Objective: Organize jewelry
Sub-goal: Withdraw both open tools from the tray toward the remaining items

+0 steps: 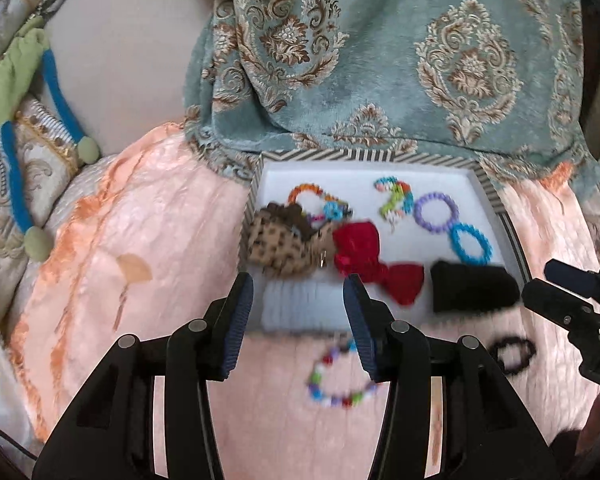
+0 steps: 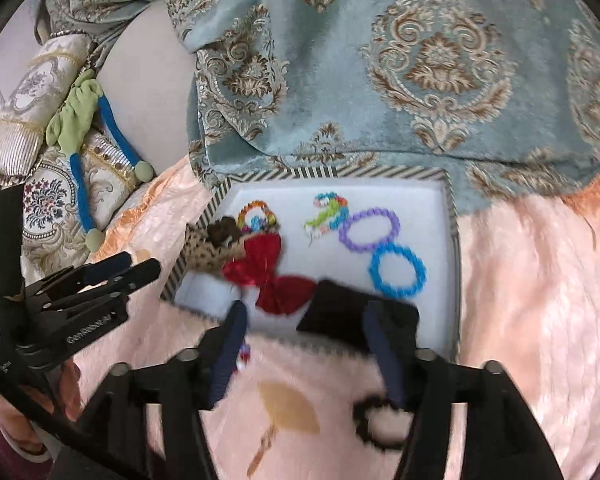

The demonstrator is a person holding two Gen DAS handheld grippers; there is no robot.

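A white tray with a striped rim (image 1: pixel 256 184) lies on a pink blanket. It holds a leopard scrunchie (image 1: pixel 280 248), a red bow (image 1: pixel 364 256), a black hair piece (image 1: pixel 472 288), a pale blue scrunchie (image 1: pixel 296 308) and purple (image 1: pixel 436 212) and blue (image 1: pixel 470 244) bead bracelets. On the blanket in front of the tray lie a multicoloured bead bracelet (image 1: pixel 340 376) and a black hair tie (image 2: pixel 380 424). My left gripper (image 1: pixel 299 296) hovers open over the tray's near edge, holding nothing. My right gripper (image 2: pixel 306 316) is open too, above the black hair piece (image 2: pixel 340 312).
A teal patterned cloth (image 1: pixel 380 60) hangs behind the tray. Patterned cushions and a green and blue soft cord (image 1: pixel 16 80) lie at the left. The pink blanket (image 1: pixel 140 220) spreads to the left, right and front of the tray.
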